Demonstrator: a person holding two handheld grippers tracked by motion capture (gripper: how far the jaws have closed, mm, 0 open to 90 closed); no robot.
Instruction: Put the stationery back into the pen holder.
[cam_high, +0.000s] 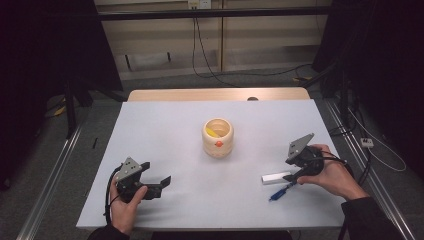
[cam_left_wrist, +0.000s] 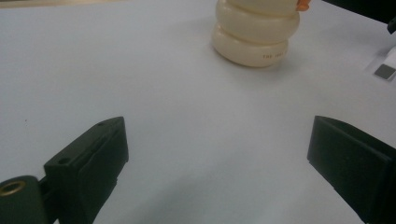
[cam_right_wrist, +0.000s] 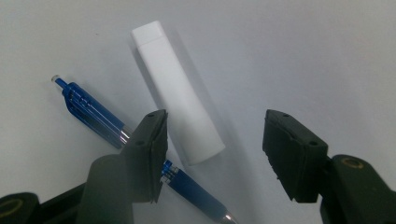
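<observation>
Right tool (cam_right_wrist: 212, 156) is seen with its jaws partly apart, set low over the white stick (cam_right_wrist: 177, 93), whose near end lies between them but isn't pinched yet. That stick lies flat on the bench (cam_high: 210, 200) at about 4 o'clock from the cream pot (cam_high: 218, 137), with the blue pen (cam_right_wrist: 93, 112) crossing under its near end, so the two look like they're touching. Left tool (cam_left_wrist: 217, 158) is held wide apart at roughly 7 o'clock from the pot, nothing gripped.
</observation>
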